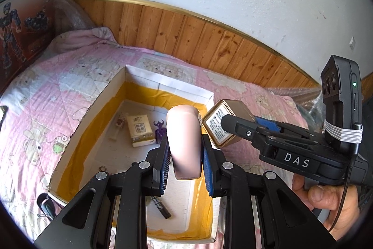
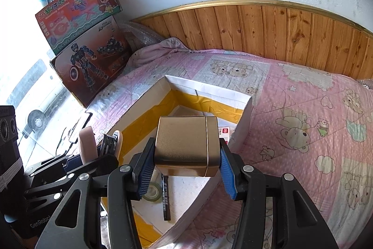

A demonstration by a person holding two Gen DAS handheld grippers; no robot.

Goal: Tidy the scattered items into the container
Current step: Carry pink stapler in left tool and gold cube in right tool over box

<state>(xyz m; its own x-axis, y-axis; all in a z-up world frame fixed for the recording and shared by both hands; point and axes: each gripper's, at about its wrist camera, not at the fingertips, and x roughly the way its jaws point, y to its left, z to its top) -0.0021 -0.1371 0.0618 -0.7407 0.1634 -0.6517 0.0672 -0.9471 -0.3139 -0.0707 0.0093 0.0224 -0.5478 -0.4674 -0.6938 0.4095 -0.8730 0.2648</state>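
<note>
My left gripper (image 1: 185, 155) is shut on a pale pink stapler (image 1: 184, 141) and holds it above the open white cardboard box (image 1: 167, 83) with yellow tape inside. My right gripper (image 2: 186, 165) is shut on a gold metal tin (image 2: 186, 144) over the box's right side; the tin also shows in the left wrist view (image 1: 225, 123). The stapler shows at the left of the right wrist view (image 2: 87, 144). In the box lie a tissue pack (image 1: 139, 130), a purple toy (image 1: 160, 131), a small figure (image 1: 117, 126), a black marker (image 2: 166, 197) and a tape roll (image 2: 151, 193).
The box (image 2: 209, 85) sits on a pink bear-print quilt (image 2: 303, 120) against a wooden headboard (image 2: 279, 32). Two toy cartons (image 2: 88, 39) stand at the left by a window. A black clip (image 1: 45, 204) lies on the quilt by the box's near left corner.
</note>
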